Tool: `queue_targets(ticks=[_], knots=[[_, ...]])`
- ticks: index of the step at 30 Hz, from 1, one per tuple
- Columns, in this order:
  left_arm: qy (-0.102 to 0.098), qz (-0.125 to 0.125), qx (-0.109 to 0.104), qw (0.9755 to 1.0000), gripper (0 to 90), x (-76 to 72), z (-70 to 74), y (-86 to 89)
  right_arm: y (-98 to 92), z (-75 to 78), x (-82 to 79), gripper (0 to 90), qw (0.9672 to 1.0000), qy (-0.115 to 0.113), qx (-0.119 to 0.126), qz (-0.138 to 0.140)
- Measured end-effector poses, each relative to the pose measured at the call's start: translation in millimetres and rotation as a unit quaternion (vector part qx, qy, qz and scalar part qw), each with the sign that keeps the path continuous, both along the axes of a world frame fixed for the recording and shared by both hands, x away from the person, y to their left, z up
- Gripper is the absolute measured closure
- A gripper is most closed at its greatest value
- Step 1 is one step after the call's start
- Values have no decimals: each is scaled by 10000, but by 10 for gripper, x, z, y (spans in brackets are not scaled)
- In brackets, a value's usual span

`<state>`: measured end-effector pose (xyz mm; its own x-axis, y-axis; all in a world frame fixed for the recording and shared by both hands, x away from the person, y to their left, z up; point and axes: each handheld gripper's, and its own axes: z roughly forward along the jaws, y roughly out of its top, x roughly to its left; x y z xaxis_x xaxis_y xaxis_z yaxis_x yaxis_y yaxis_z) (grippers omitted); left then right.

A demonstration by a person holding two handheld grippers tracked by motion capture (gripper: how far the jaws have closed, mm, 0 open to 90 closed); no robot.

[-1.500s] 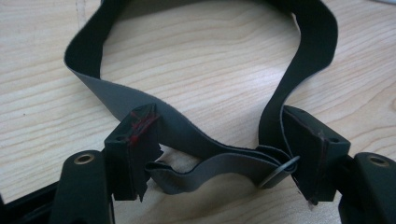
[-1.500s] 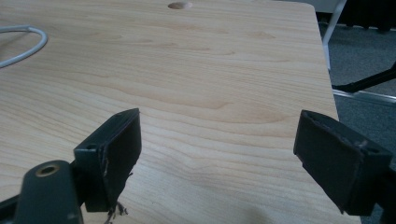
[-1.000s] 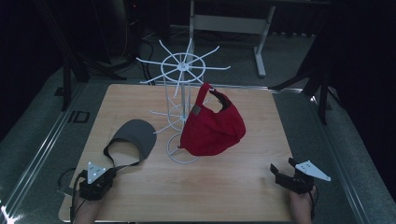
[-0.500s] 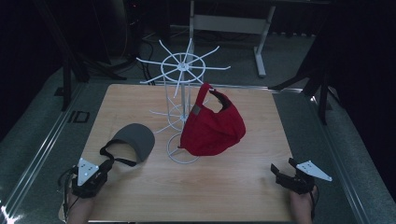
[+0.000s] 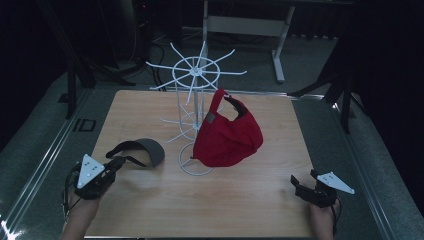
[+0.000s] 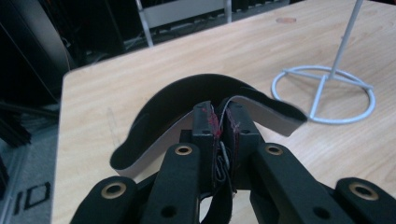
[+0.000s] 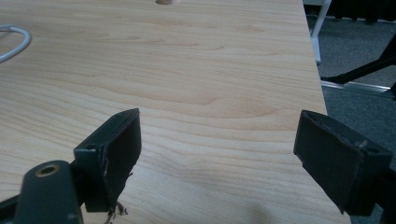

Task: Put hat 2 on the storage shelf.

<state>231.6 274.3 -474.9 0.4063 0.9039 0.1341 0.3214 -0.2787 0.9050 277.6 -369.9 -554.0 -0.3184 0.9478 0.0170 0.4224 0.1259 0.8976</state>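
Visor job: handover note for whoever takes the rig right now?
Left gripper: shut on the strap of the dark visor, lifted off the table.
Right gripper: jaws open, nothing between them, low at the table's near right corner.
White wire rack stands mid-table with the red cap hanging on it.
Done: visor gripped and raised.
Left, probably: hang the visor on a free rack arm, then let go.
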Motion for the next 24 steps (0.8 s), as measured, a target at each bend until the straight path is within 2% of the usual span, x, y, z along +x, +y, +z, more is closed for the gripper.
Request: queue_targets(ticks=[2,3,5,6,7,10,11,16,18,19,20,21,22,24], knots=[[-134,-114,23,9998,845,26,124,-6,3,0,6,149,10000,28,-29,-29],[-134,-114,23,9998,845,26,124,-6,3,0,6,149,10000,28,-29,-29],[-185,-183,38,9997,845,49,219,-5,1,0,6,149,10000,27,-14,-32],[-289,-179,104,9994,845,69,311,-12,-4,0,5,149,10000,24,13,-26],[-289,-179,104,9994,845,69,311,-12,-4,0,5,149,10000,24,13,-26],[-426,-186,150,9988,845,111,481,-18,-11,0,6,149,10000,35,53,-40],[-426,-186,150,9988,845,111,481,-18,-11,0,6,149,10000,35,53,-40],[-552,-261,203,9979,845,127,655,-37,-18,0,9,149,10000,39,72,-21],[-560,-375,244,9974,845,121,771,-25,-20,0,8,149,10000,39,85,-8],[-560,-375,244,9974,845,121,771,-25,-20,0,8,149,10000,39,85,-8],[-506,-497,210,9973,844,123,811,-10,-21,-1,9,149,9999,38,95,2],[-593,-579,181,9964,845,106,886,12,-22,-1,10,149,9999,43,95,6],[-593,-579,181,9964,844,106,886,12,-22,-1,10,149,9999,45,98,7],[-713,-720,138,9948,844,76,963,36,-23,-1,10,149,9999,39,102,10]])
